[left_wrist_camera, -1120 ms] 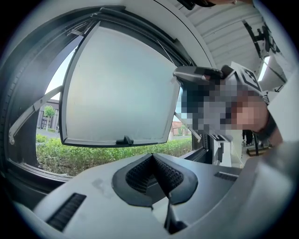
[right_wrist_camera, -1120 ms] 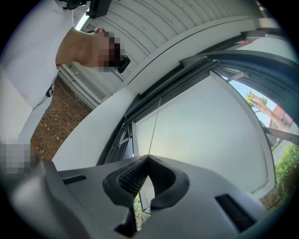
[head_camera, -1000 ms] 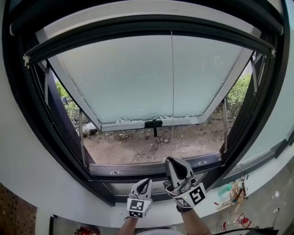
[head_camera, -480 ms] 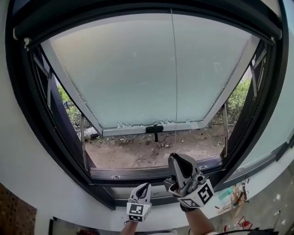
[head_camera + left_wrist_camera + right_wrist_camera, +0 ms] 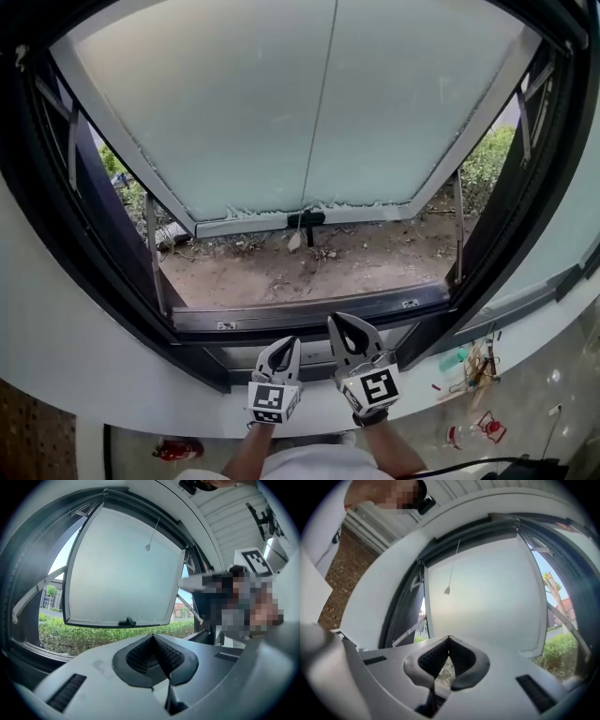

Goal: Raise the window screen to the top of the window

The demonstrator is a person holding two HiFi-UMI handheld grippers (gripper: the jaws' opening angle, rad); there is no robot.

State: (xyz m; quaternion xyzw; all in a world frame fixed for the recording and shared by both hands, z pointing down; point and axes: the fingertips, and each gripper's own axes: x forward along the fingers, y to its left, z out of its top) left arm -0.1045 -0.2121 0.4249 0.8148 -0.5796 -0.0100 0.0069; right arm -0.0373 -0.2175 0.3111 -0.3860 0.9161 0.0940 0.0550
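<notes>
Both sets of jaws are closed pad against pad and hold nothing: the left gripper (image 5: 153, 638) and the right gripper (image 5: 449, 640) sit side by side, low in front of the lower window frame (image 5: 309, 314), well apart from anything they could pull. No mesh shows across the opening. The window screen (image 5: 473, 527) appears to be gathered into the dark rail at the head of the window, so the task looks done or nearly so. Its pull cord (image 5: 319, 112) hangs free down the middle of the frosted sash (image 5: 216, 122), which is propped outward, and the cord's small end weight (image 5: 294, 241) dangles just beside the sash handle (image 5: 307, 221). The likely risks are that the loose cord snags on that handle, or that a screen not fully seated in its rail creeps back down. With both grippers closed and far below, neither could catch it.
</notes>
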